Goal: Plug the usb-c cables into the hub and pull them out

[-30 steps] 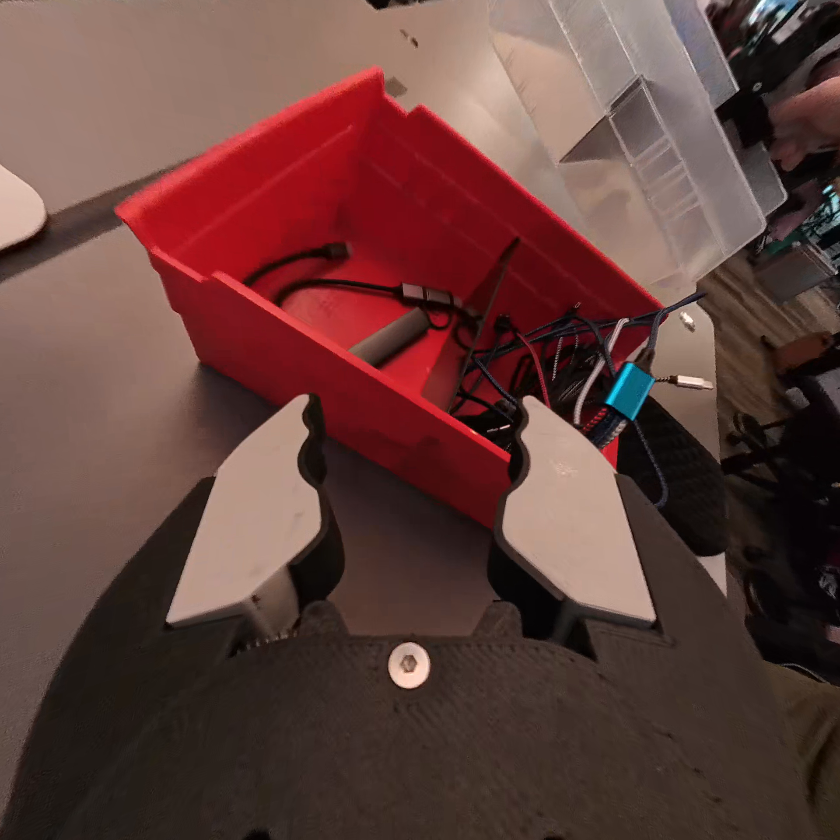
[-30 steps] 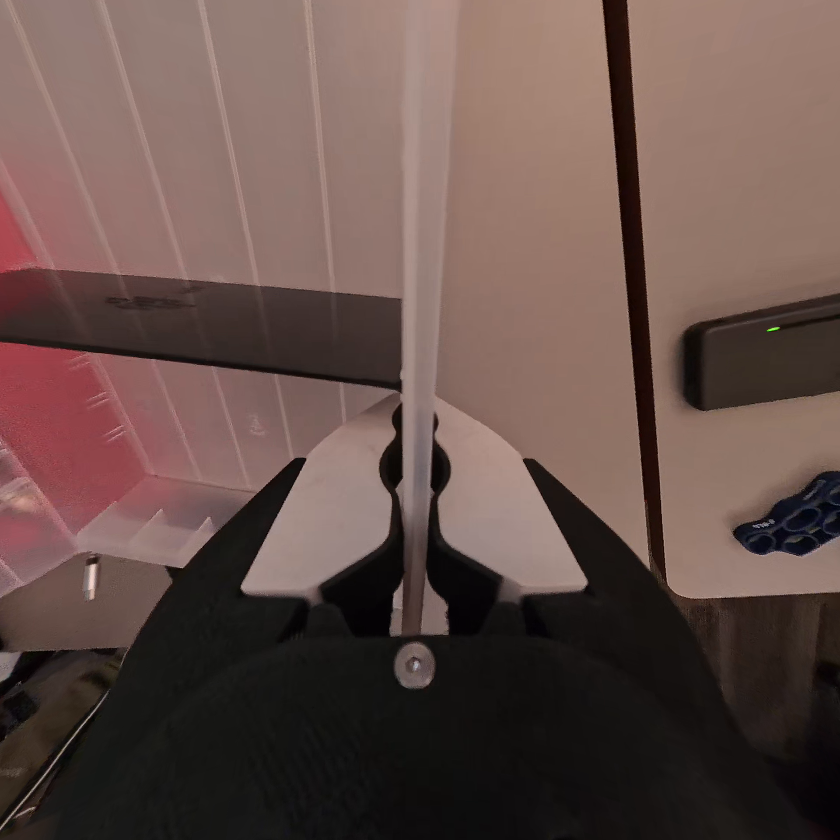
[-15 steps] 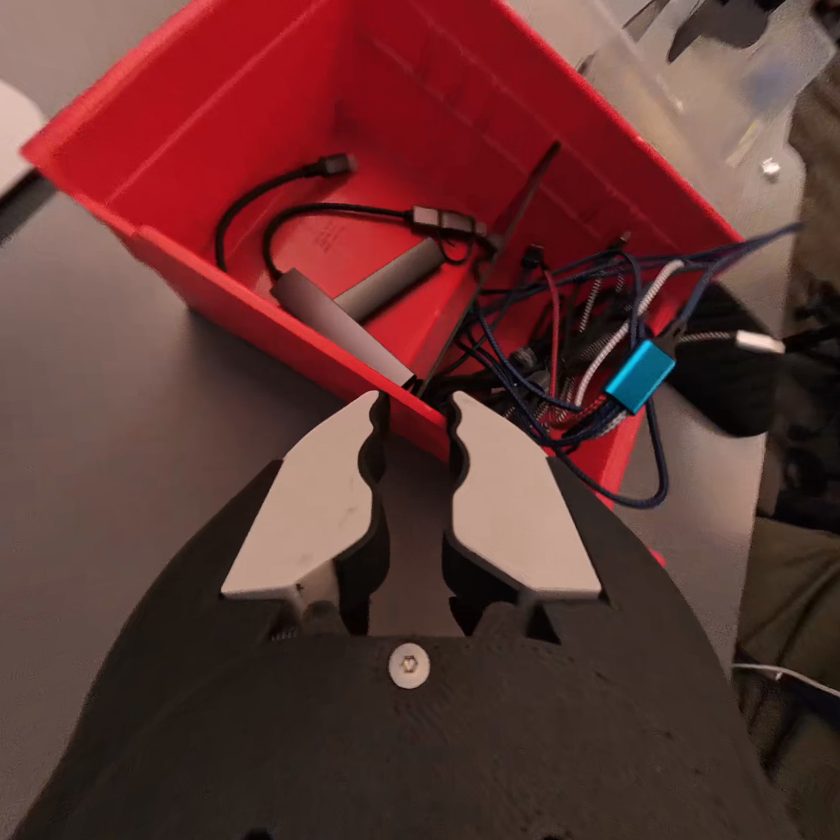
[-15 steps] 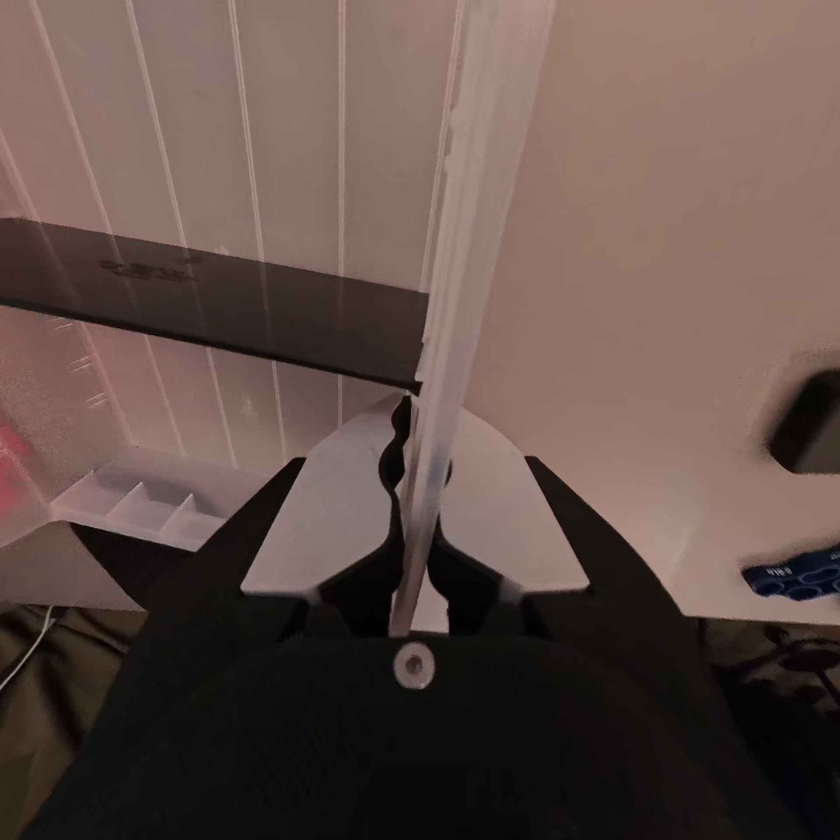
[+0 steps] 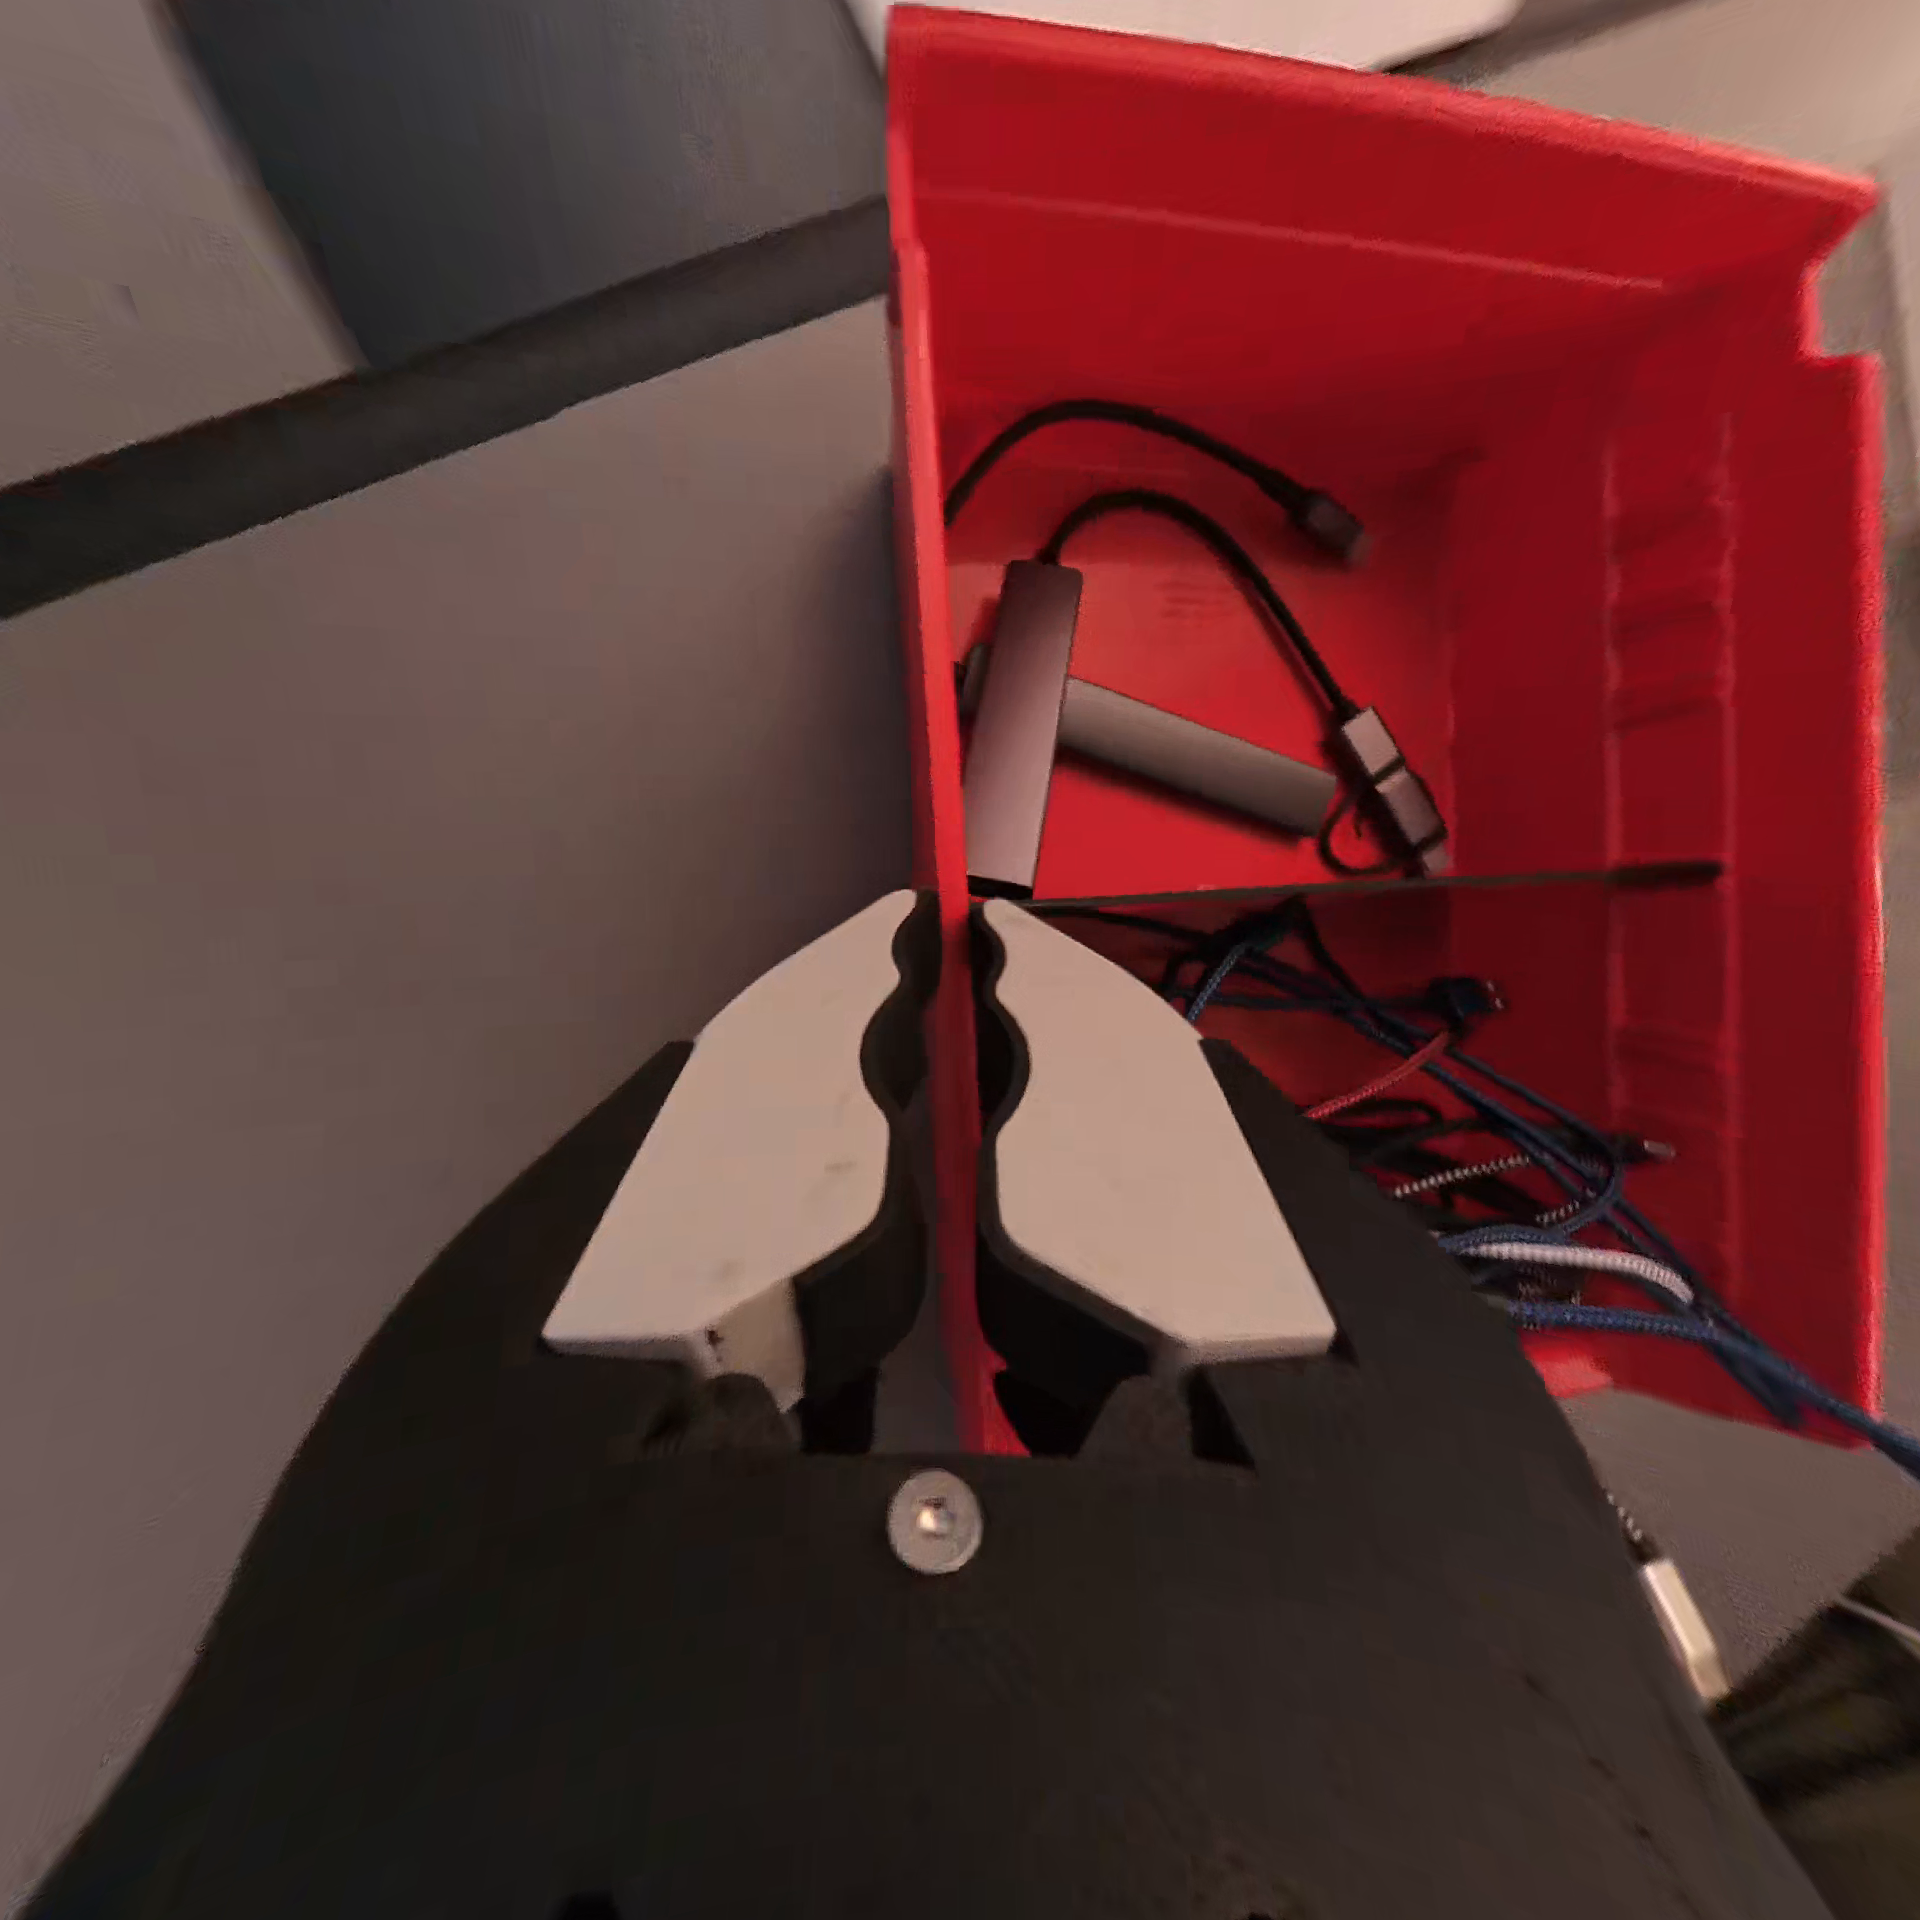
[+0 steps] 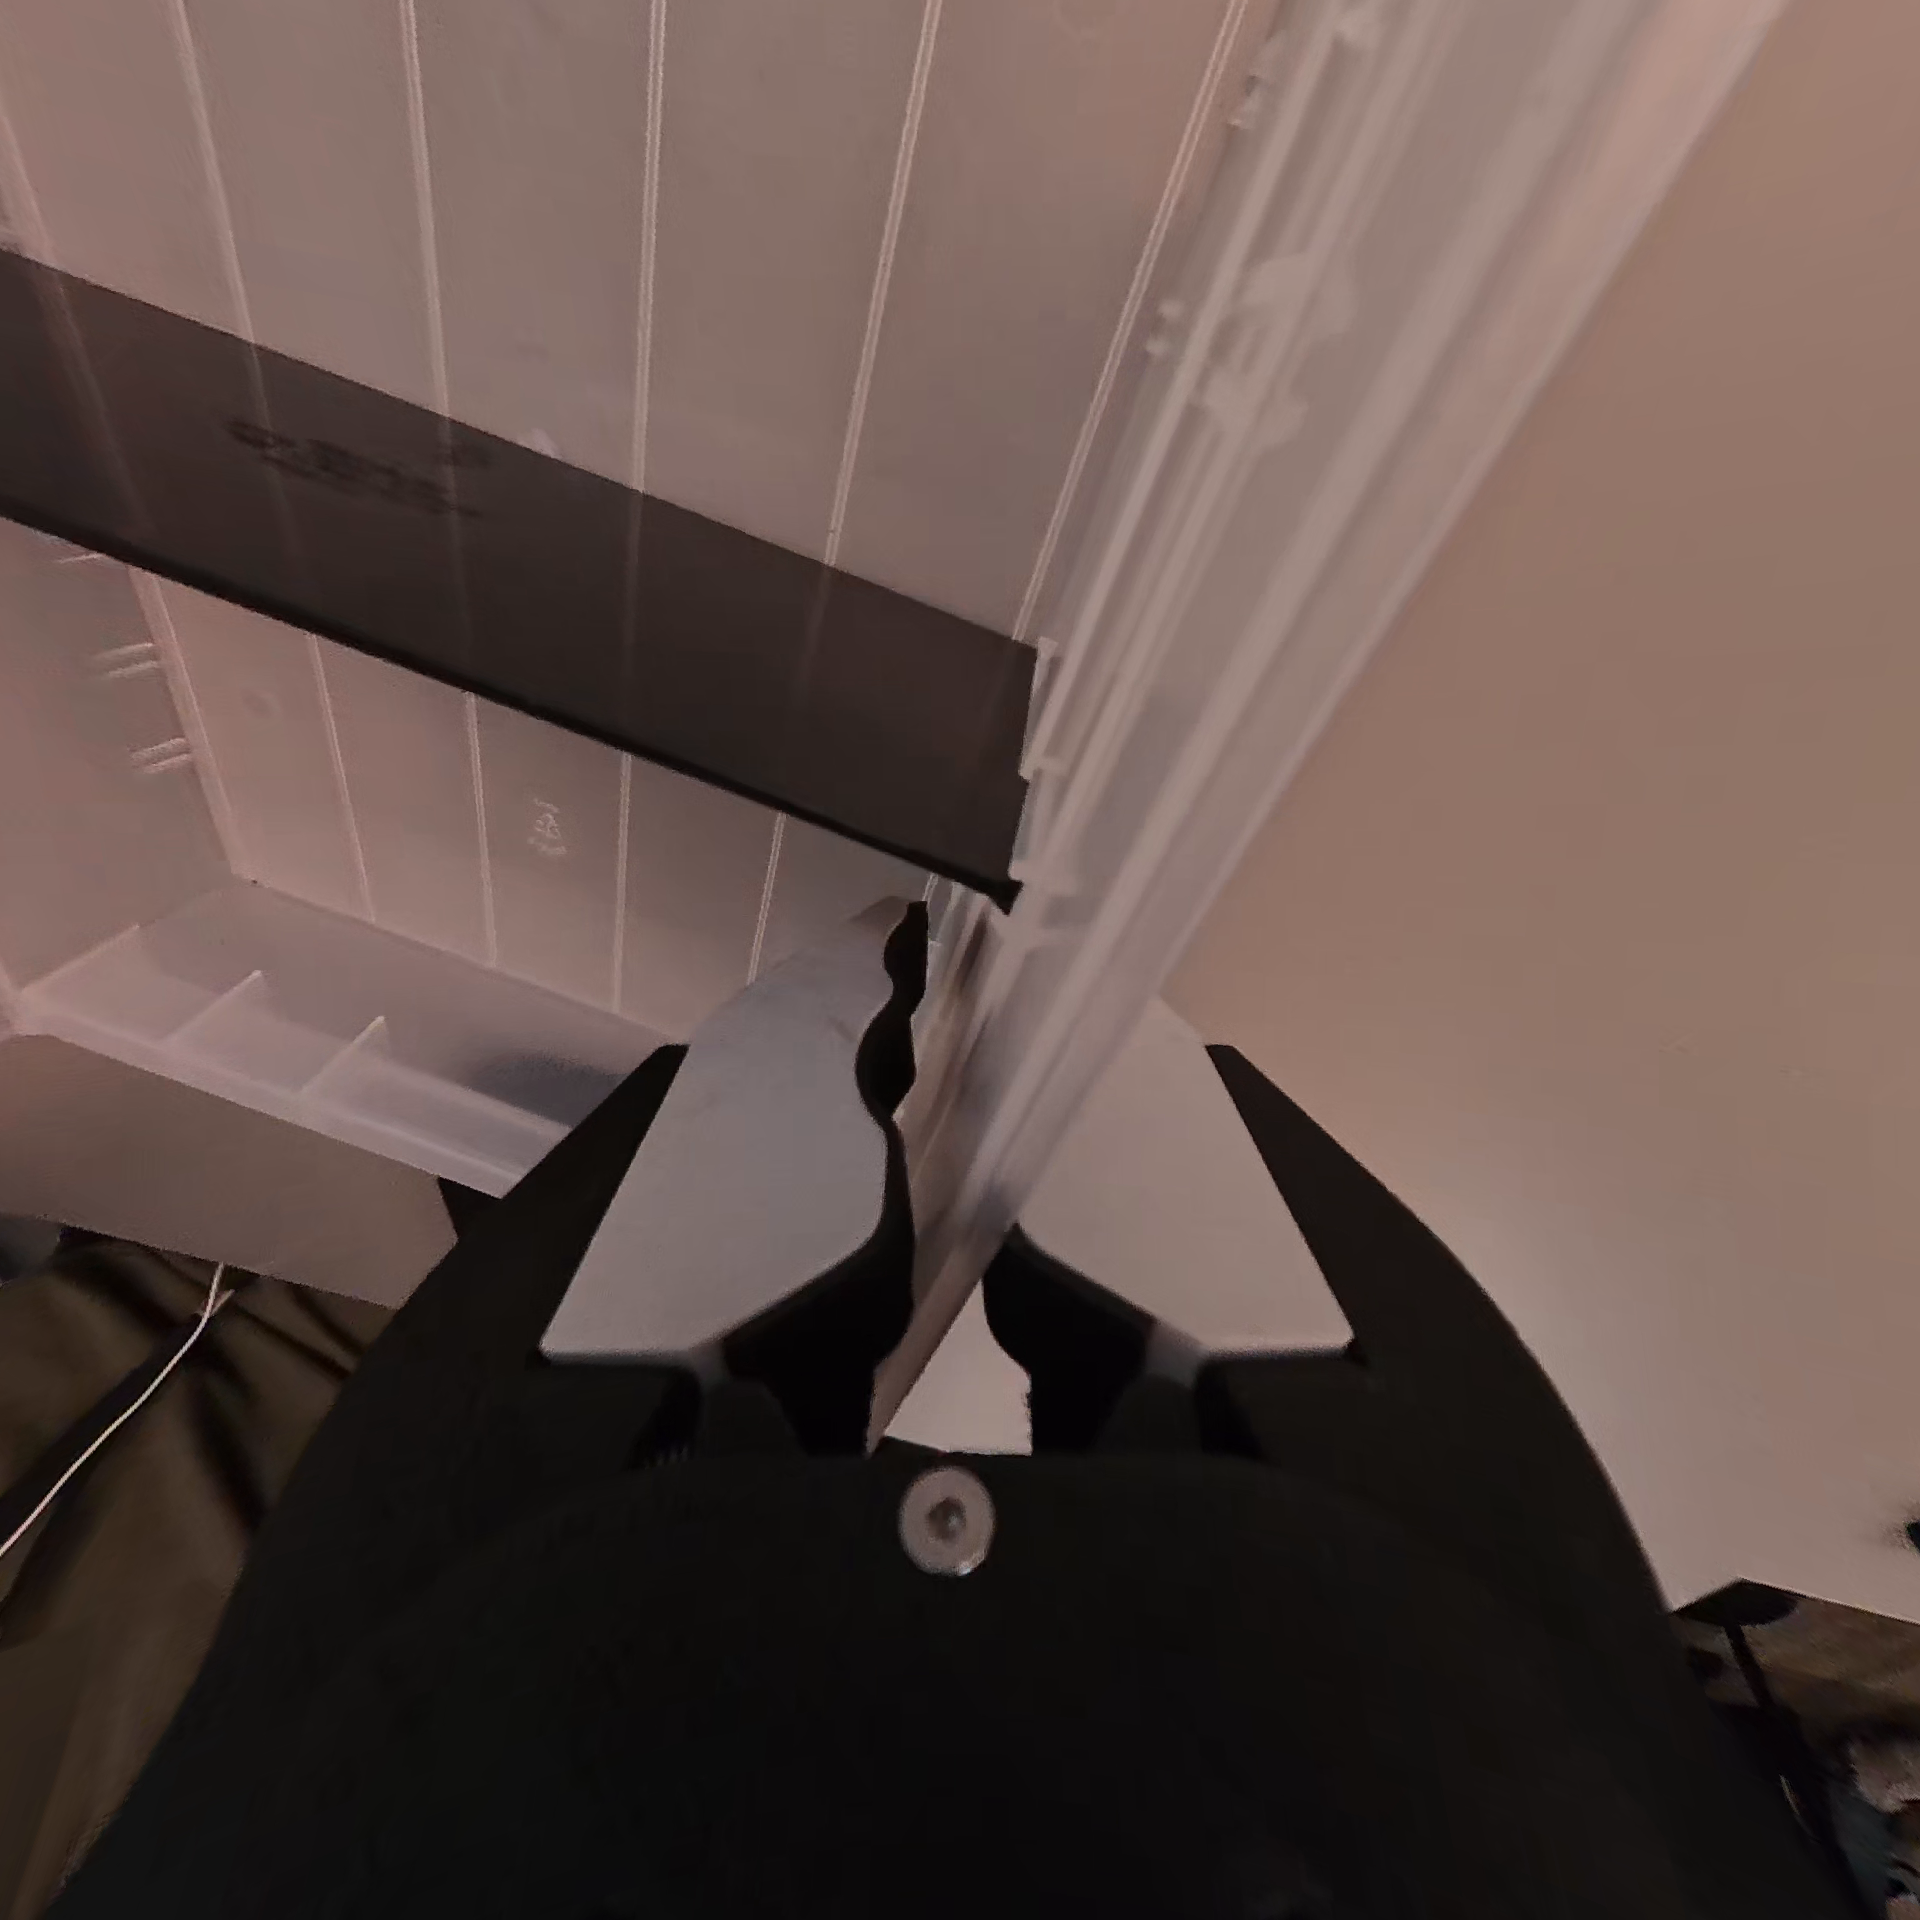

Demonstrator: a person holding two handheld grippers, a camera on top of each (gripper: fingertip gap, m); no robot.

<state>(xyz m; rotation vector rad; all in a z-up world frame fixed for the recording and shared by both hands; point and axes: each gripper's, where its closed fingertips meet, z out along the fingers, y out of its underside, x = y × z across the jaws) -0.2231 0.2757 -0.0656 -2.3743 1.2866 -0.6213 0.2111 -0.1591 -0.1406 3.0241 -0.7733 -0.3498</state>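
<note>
While my left hand-held gripper (image 5: 948,925) clamps the red bin's (image 5: 1538,343) wall and my right hand-held gripper (image 6: 940,935) pinches the clear bin's (image 6: 1132,727) wall, I should drag both level, keeping hub (image 5: 1013,727) and cables (image 5: 1455,1122) inside.

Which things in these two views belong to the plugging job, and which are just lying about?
Belong to the job:
- grey hubs, far compartment of the red bin
- tangled cables, near compartment
- left gripper, clamped on the bin's wall

Lying about:
- clear bin, clamped by the right gripper
- its black divider
</note>
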